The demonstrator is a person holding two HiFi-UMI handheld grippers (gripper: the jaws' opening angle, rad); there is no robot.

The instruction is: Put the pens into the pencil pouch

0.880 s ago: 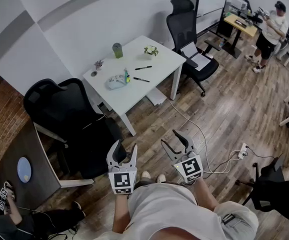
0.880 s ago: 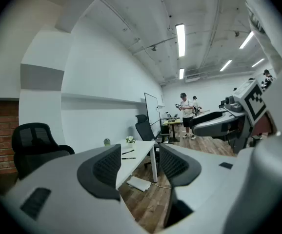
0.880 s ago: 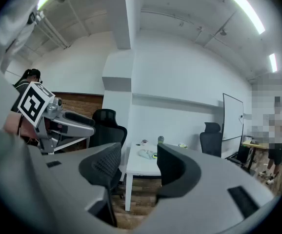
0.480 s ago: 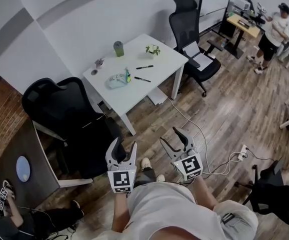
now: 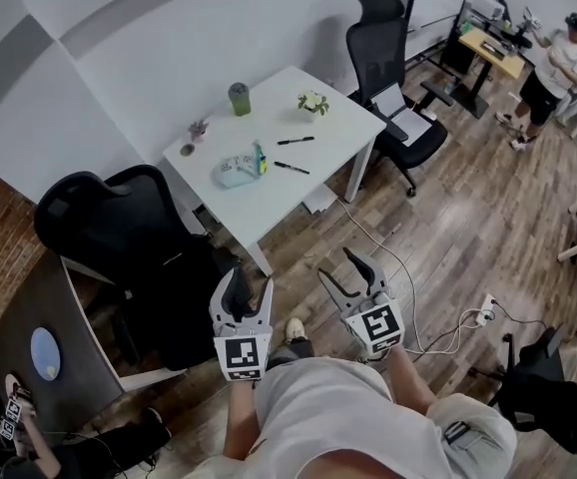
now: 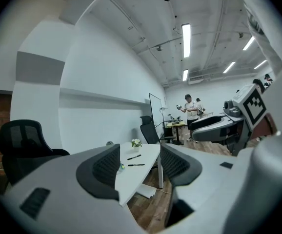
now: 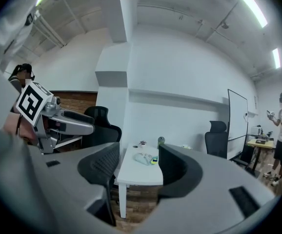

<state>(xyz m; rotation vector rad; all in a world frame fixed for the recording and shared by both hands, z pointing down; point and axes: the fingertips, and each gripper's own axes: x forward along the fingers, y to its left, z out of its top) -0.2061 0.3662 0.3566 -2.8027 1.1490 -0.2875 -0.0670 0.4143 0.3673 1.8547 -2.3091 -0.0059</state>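
White-topped table [image 5: 269,206] holds two tiny pens [image 5: 295,141] beside a blurry pouch [image 5: 237,170]; left gripper [image 5: 249,282] and right gripper [image 5: 335,264] gape empty.

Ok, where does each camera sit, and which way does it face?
Head view: on the head, steeply down at white table; left gripper, right gripper, torso show.
Left gripper view: along its open jaws toward the pens; right gripper at right.
Right gripper view: along its open jaws toward the pouch; left gripper at left.
Shared: all see that table.

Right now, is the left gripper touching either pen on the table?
Apart. The head view shows the left gripper near the person's body, with floor between it and the table bearing the pens.
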